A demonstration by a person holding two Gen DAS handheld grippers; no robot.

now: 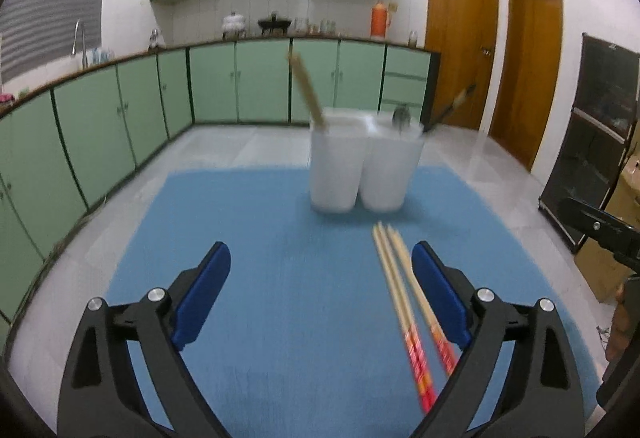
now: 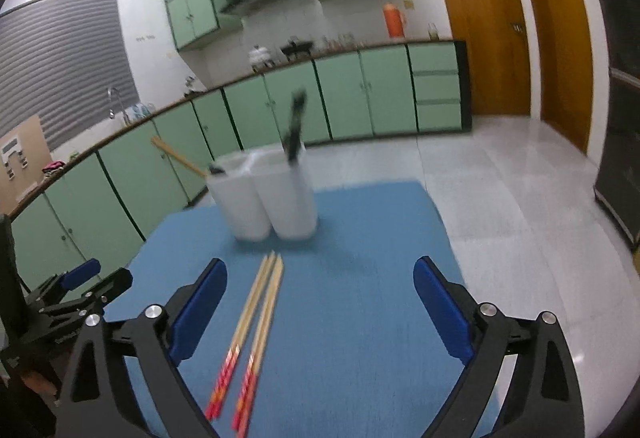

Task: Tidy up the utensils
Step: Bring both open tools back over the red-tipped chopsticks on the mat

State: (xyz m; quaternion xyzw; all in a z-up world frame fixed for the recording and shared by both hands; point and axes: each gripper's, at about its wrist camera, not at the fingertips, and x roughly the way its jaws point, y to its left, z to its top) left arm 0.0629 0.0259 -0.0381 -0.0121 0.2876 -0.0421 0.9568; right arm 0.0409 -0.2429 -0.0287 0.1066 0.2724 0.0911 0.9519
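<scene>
Wooden chopsticks with red ends [image 1: 404,298] lie on a blue mat [image 1: 300,278], in front of two white plastic cups [image 1: 360,166]. The left cup holds a wooden chopstick [image 1: 306,88]; the right cup holds a dark utensil [image 1: 448,108]. My left gripper [image 1: 322,270] is open and empty, low over the mat, with the chopsticks just inside its right finger. In the right wrist view my right gripper [image 2: 320,290] is open and empty; the chopsticks [image 2: 250,334] lie near its left finger, the cups [image 2: 264,198] stand beyond.
The mat [image 2: 360,278] covers a table with tiled floor [image 2: 500,198] beyond. Green cabinets [image 1: 120,126] line the far wall. Wooden doors [image 1: 520,58] and a black rack [image 1: 592,142] stand at right. The left gripper also shows at the left edge of the right wrist view [image 2: 76,290].
</scene>
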